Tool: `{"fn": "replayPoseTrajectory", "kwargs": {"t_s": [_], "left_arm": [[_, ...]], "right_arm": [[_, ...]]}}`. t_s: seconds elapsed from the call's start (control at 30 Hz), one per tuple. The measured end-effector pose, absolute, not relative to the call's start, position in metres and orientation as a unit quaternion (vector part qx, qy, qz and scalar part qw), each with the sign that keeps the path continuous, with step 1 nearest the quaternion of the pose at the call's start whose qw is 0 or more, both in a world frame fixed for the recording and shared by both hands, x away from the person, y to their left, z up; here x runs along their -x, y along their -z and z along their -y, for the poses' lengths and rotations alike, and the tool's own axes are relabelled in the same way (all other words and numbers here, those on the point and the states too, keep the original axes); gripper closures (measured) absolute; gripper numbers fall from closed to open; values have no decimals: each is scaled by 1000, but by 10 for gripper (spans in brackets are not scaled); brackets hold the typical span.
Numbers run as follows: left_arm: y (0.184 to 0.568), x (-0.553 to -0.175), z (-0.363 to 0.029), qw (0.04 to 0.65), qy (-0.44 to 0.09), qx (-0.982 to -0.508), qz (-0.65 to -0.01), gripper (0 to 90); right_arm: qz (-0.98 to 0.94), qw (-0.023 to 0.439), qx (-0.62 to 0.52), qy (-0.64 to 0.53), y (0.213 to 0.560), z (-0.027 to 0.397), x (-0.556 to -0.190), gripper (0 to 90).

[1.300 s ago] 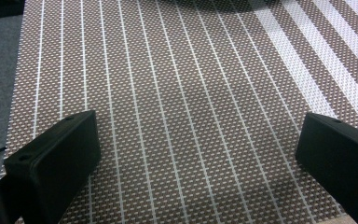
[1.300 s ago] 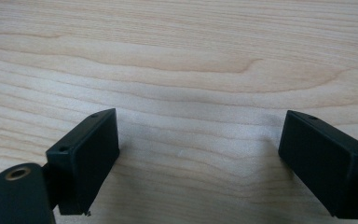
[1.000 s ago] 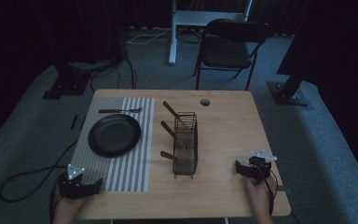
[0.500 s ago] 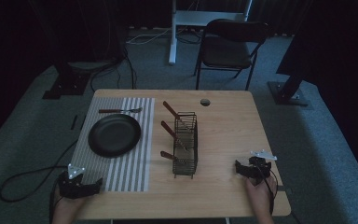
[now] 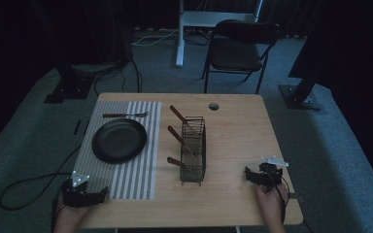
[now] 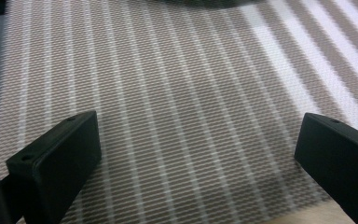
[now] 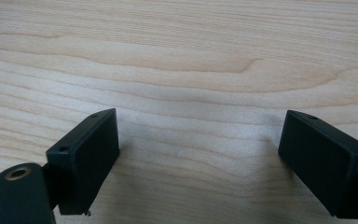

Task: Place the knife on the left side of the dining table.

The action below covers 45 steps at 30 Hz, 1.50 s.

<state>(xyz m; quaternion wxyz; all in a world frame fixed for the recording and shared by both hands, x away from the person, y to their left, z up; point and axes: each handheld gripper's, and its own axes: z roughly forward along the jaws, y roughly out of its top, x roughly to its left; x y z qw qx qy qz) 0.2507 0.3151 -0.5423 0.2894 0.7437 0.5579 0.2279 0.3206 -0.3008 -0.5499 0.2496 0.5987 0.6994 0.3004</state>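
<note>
A black plate (image 5: 119, 141) lies on a striped placemat (image 5: 126, 179) at the table's left. Behind the plate lies a fork (image 5: 125, 115) with a wooden handle. A black wire rack (image 5: 193, 150) stands mid-table with three wooden-handled utensils (image 5: 179, 115) sticking out to its left. My left gripper (image 5: 99, 194) rests at the mat's near left corner, open, with striped placemat (image 6: 191, 107) between its jaws. My right gripper (image 5: 249, 174) rests on the bare wood at the near right, open, with the bare table (image 7: 196, 60) between its jaws.
The wooden table (image 5: 238, 131) has a round cable hole (image 5: 213, 106) near its far edge. A folding chair (image 5: 240, 48) stands beyond the table. Cables trail over the floor at the left.
</note>
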Motion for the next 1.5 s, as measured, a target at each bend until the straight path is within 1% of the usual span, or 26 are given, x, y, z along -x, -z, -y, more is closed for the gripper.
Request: {"fn": "replayPoseTrajectory", "kwargs": {"t_s": [0.2,0.43,0.73,0.83,0.97,1.23,1.5], "left_arm": [[539,-255,-306,288,-221,-754,-547,11],[534,-260,-295,308,-207,-762,-531,11],[525,-272,-275,317,-198,-776,-508,17],[518,-276,-269,330,-197,-775,-502,17],[505,-282,-261,360,-173,-774,-491,17],[482,-295,-242,372,-179,-788,-457,18],[462,-308,-226,388,-189,-792,-432,17]], "right_arm": [[-699,250,-599,-300,550,301,-321,113],[-699,250,-598,-300,550,301,-321,113],[-699,250,-599,-300,550,301,-321,113],[-699,250,-599,-300,550,301,-321,113],[-699,250,-599,-300,550,301,-321,113],[-699,249,-599,-300,550,301,-321,113],[-700,250,-598,-300,550,301,-321,113]]}}
